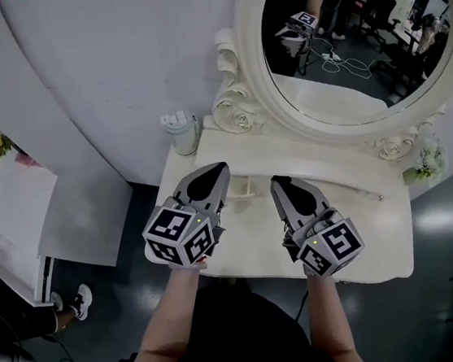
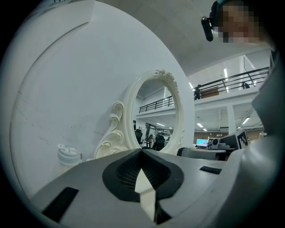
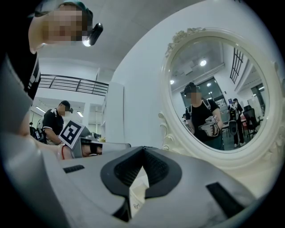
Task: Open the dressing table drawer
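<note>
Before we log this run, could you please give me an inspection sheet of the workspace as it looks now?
Surface: white dressing table top, bare where it shows.
Job's things: drawer front not visible from above.
Clutter: lidded cup at the table's back left; flowers by the base of the oval mirror.
Grippers: left gripper and right gripper both shut and empty, above the table top.
Cables: white cables on the floor, seen in the mirror's reflection.
Surroundings: white wall panel; a person's shoe on the dark floor.
</note>
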A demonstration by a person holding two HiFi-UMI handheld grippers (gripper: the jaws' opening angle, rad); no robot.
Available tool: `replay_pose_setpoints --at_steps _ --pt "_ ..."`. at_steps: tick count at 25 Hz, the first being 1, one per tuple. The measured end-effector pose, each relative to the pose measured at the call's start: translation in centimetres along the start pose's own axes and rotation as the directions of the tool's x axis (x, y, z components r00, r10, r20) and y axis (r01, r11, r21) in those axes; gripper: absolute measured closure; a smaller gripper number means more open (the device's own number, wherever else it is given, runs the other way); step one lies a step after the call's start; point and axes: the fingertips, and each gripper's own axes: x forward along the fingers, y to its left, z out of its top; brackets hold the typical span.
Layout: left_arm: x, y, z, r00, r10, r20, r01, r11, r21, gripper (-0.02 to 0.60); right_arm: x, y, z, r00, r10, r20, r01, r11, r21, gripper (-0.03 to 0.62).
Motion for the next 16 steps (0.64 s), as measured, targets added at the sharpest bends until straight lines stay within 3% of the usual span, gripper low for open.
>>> replay_pose_setpoints --at_steps 16 --pt "-1.7 1.6 -1.2 1.0 0.025 -0.011 -0.025 0.999 -0.031 0.58 0.5 1.7 -1.1 0.999 0.036 -0.004 -0.036 0.999 0.025 0.589"
